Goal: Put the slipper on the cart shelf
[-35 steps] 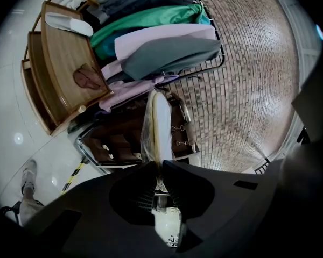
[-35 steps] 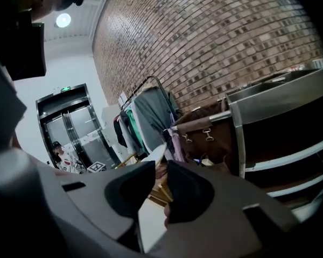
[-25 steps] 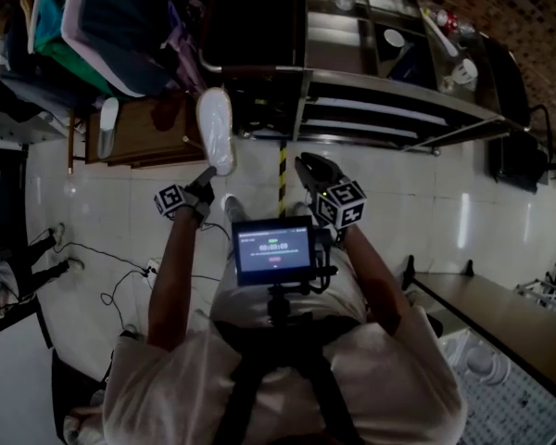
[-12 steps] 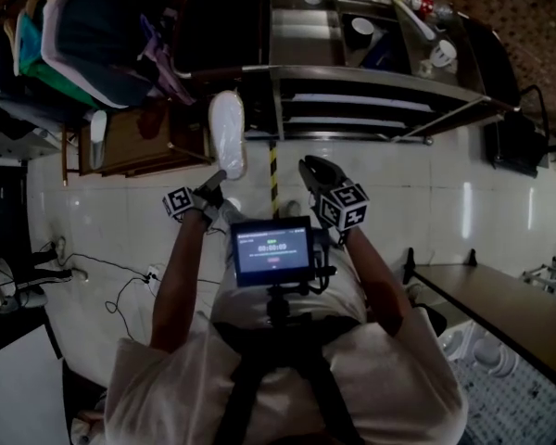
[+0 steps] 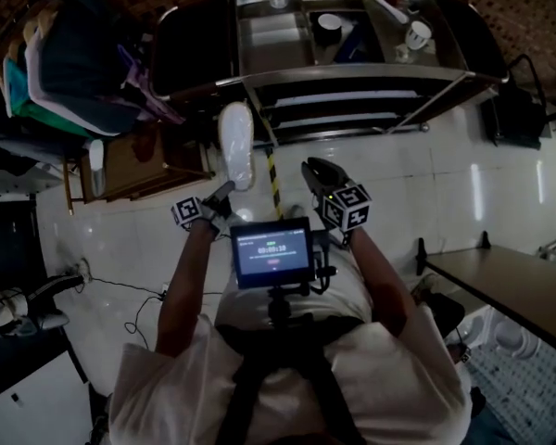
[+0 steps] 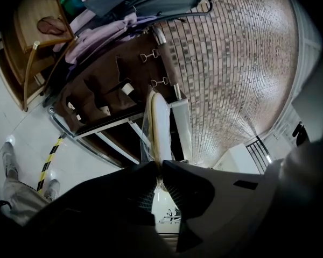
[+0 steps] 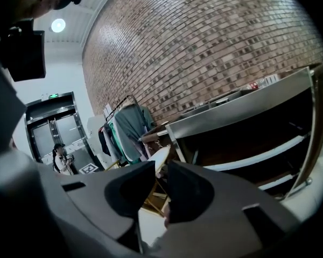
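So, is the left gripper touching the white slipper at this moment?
Touching. The left gripper view shows the left gripper with its jaws closed on the near end of the slipper, no gap at the pads.

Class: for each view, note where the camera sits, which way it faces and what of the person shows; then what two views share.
Head view: on the head, facing steeply down at the cart; arms, left gripper, right gripper, chest screen show.
Left gripper view: on that gripper, looking along jaws shut on the slipper toward the cart; the person's shoes show.
Right gripper view: on that gripper, facing the cart; only its jaws show.
Shared: both gripper views show slipper and cart.
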